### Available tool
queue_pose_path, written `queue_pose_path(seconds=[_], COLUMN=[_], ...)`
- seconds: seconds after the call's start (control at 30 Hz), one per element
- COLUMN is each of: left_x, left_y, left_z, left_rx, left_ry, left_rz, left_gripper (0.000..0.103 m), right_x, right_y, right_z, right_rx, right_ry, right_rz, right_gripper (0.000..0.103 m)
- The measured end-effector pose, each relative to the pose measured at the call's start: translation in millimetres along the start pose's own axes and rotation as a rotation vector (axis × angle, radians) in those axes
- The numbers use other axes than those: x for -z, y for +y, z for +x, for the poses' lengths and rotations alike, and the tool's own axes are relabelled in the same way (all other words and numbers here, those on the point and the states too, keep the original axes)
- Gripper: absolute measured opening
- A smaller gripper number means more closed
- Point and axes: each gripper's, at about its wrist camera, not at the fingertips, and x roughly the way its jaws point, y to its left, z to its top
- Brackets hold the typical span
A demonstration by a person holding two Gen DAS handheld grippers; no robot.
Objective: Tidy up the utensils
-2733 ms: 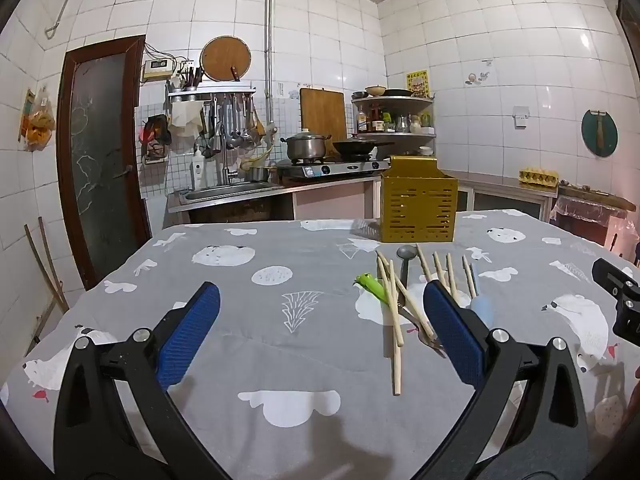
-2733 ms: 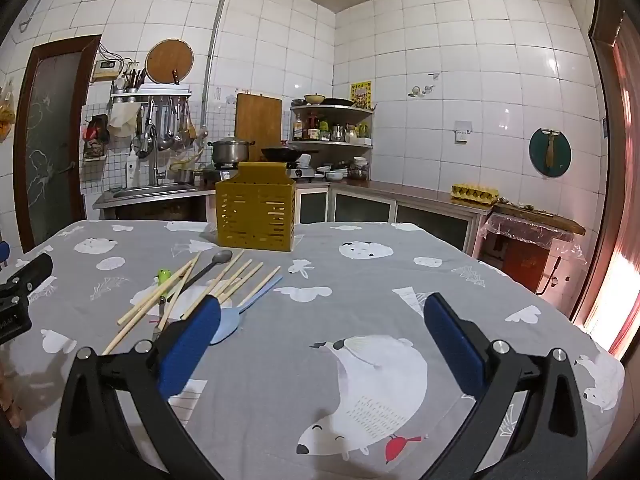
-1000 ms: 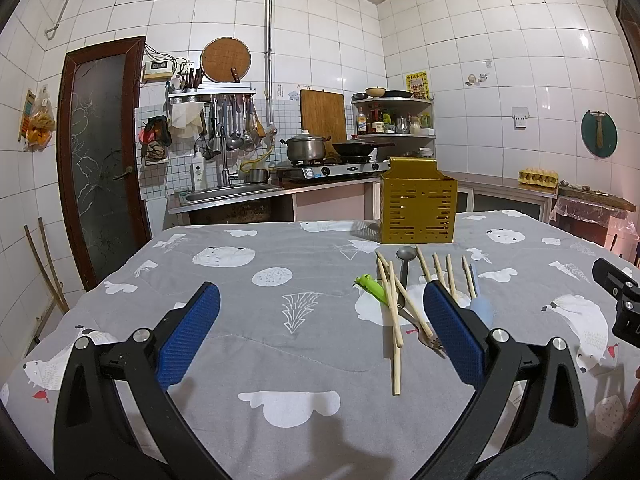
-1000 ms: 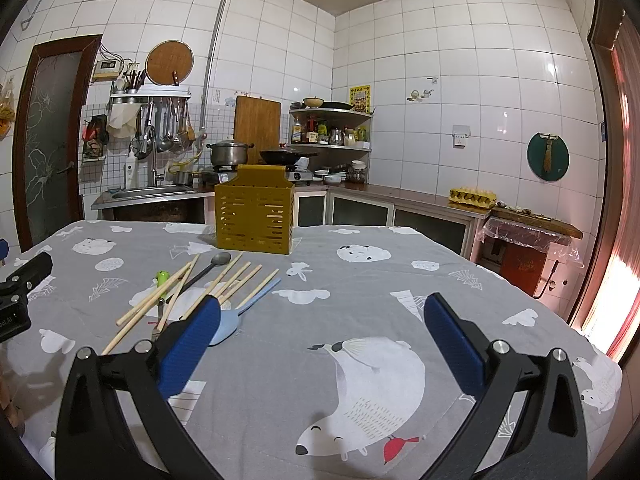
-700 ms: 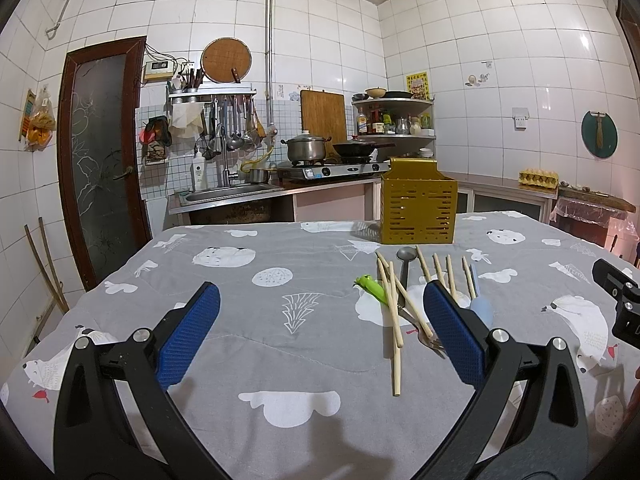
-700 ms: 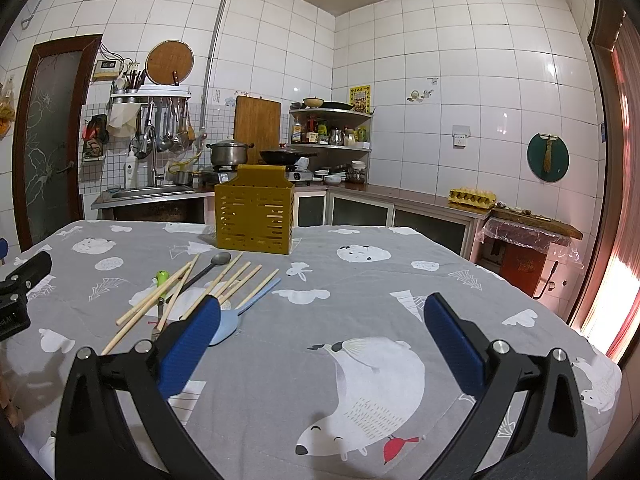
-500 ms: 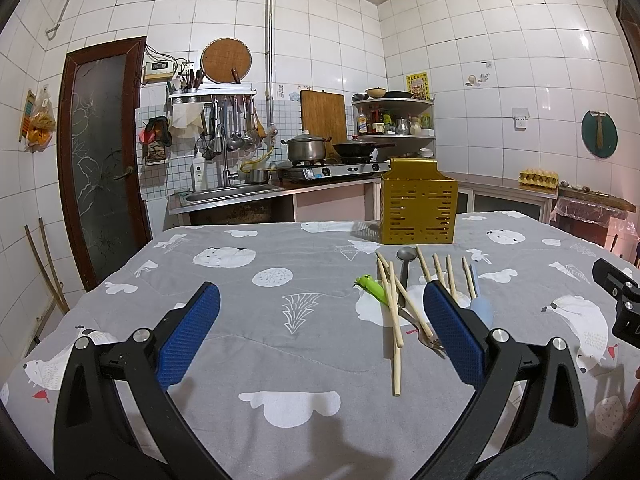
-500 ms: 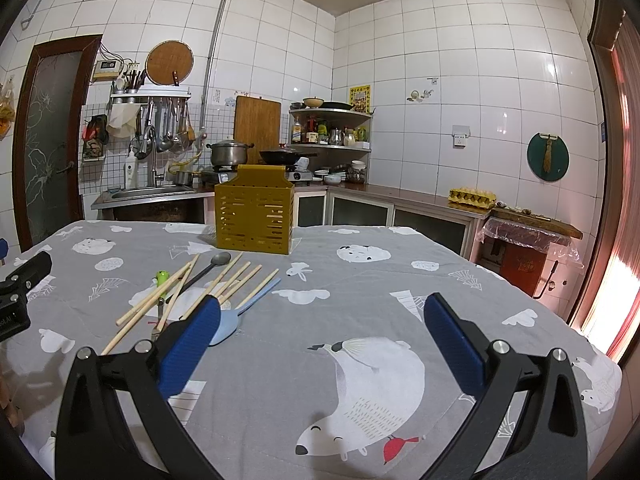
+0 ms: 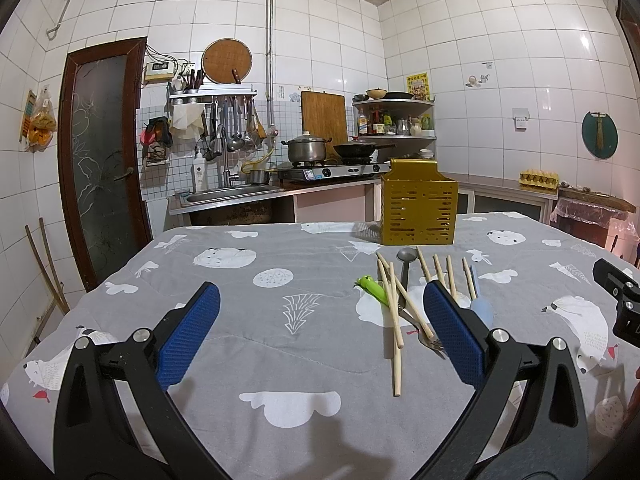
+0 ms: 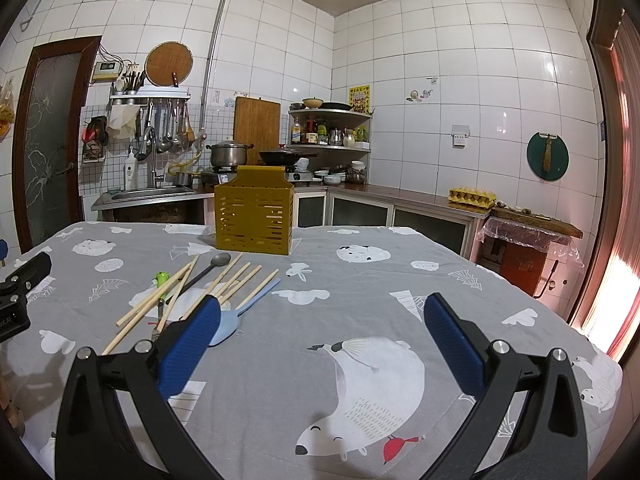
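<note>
Several wooden chopsticks point(image 9: 394, 312) lie loose on the grey tablecloth with a dark metal spoon point(image 9: 403, 258), a fork point(image 9: 427, 340), a green-handled utensil point(image 9: 374, 287) and a light blue spatula point(image 9: 480, 306). A yellow slotted utensil holder point(image 9: 418, 208) stands upright behind them. My left gripper point(image 9: 320, 328) is open and empty, low over the table, left of the pile. My right gripper point(image 10: 320, 336) is open and empty; the chopsticks point(image 10: 160, 300), spoon point(image 10: 218, 260), spatula point(image 10: 228, 326) and holder point(image 10: 254, 218) are ahead to its left.
The table point(image 10: 360, 280) wears a grey cloth with white animal prints. Beyond it are a sink counter point(image 9: 232, 196), a stove with a pot point(image 9: 306, 150) and wok, a corner shelf point(image 10: 330, 128) and a door point(image 9: 104, 152). An egg tray point(image 10: 472, 195) sits on the right counter.
</note>
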Motion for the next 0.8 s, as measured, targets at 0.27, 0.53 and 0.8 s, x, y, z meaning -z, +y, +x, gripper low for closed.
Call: queue_pose_path(seconds=[0.27,0.53,0.8], left_x=[0.2,0.5,-3.0], left_y=[-0.8,-1.6,-3.1], left_z=[0.6,1.0,-0.8], left_rx=[0.0,0.0,-0.013], left_ry=[0.0,-0.001,0.008], left_rz=[0.0,-0.003,-0.019], left_gripper=[0.098,0.098,0.098], right_x=[0.5,-1.9,-0.9], right_y=[0.5,-1.7,-1.7], right_z=[0.2,-1.7,-1.3], right_rx=[0.0,0.001,-0.001], right_ry=[-0.001,-0.005,-0.01], right_rz=[0.001,0.009,0.018], right_gripper=[0.099,0.099,0.099])
